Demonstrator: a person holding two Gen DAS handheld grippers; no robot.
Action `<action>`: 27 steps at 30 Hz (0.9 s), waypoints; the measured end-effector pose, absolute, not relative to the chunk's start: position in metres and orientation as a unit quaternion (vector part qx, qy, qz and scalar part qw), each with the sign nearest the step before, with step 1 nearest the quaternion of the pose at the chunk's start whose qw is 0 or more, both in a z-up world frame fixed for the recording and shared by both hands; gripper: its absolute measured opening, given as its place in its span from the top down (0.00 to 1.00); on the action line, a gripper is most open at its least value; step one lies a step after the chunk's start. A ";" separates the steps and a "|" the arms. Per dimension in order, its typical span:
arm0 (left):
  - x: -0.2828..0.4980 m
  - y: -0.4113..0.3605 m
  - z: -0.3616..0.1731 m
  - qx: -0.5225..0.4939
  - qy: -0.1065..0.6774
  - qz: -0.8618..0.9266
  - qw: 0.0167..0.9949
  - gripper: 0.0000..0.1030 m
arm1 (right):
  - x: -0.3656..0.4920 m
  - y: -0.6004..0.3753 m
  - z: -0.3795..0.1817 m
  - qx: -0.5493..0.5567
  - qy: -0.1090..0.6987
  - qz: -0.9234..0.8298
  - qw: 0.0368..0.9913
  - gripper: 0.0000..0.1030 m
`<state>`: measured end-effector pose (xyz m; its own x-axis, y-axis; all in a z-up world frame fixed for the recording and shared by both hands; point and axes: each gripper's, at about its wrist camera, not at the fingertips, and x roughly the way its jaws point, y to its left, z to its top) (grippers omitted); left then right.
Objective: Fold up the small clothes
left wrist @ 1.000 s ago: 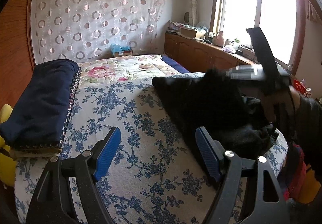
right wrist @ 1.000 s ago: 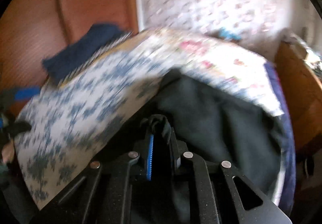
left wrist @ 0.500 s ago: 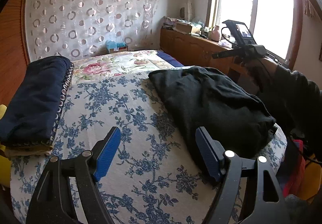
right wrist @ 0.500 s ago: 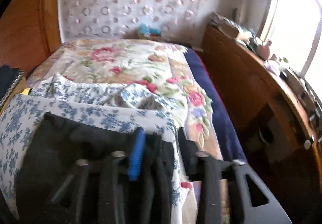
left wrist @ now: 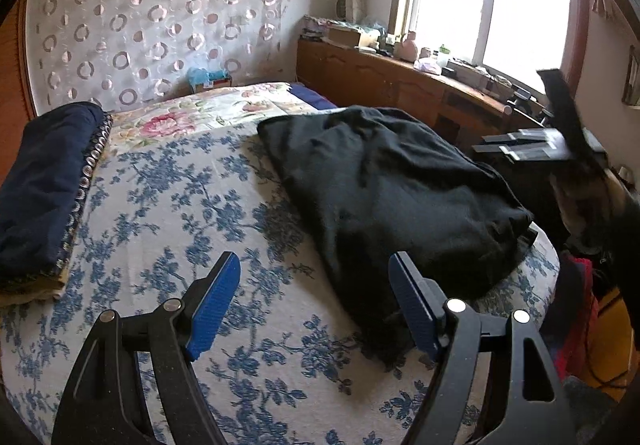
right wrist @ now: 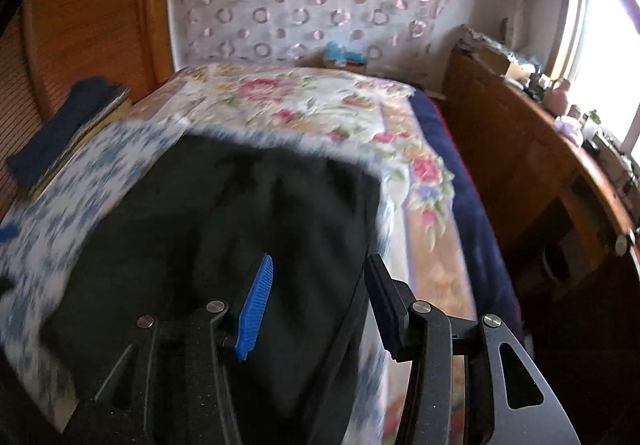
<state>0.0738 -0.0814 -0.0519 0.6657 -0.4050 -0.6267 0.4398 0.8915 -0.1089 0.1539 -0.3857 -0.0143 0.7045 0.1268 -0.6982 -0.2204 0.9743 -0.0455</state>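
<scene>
Now my right gripper (right wrist: 316, 289), jaws parted and gripping nothing, hovers directly over the black garment (left wrist: 392, 193), while my spread-open, empty left gripper (left wrist: 316, 297) sits beside its near edge.

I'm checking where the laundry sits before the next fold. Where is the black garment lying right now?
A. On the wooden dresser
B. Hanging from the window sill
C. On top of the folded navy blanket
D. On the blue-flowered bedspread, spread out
D: the black garment lies spread on the blue-flowered bedspread, apart from the folded navy blanket at the bed's far left edge.
</scene>
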 end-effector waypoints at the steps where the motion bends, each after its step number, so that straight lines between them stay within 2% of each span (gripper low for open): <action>1: 0.074 -0.084 -0.053 0.026 0.341 -0.233 0.910 0.25 | 0.140 -0.390 -0.018 -0.059 0.376 0.098 0.919 0.52; 9: 0.074 -0.098 -0.063 0.037 0.358 -0.238 0.902 0.25 | 0.070 -0.419 -0.033 -0.002 0.390 0.103 0.915 0.52; 15: 0.075 -0.104 -0.071 0.036 0.374 -0.242 0.894 0.25 | 0.054 -0.418 -0.030 0.019 0.398 0.112 0.910 0.52; 18: 0.078 -0.106 -0.075 0.032 0.387 -0.246 0.888 0.25 | 0.056 -0.414 -0.032 0.033 0.404 0.125 0.905 0.65; 20: 0.077 -0.107 -0.076 0.032 0.390 -0.247 0.886 0.25 | 0.054 -0.414 -0.033 0.032 0.405 0.136 0.904 0.85; 21: 0.077 -0.108 -0.077 0.031 0.391 -0.250 0.885 0.25 | 0.054 -0.414 -0.032 0.029 0.405 0.141 0.903 0.91; 23: 0.076 -0.108 -0.077 0.031 0.393 -0.249 0.885 0.25 | 0.050 -0.414 -0.027 0.017 0.393 0.138 0.909 0.95; 27: 0.075 -0.109 -0.078 0.034 0.396 -0.249 0.883 0.25 | 0.037 -0.427 -0.010 0.005 0.369 0.116 0.922 0.95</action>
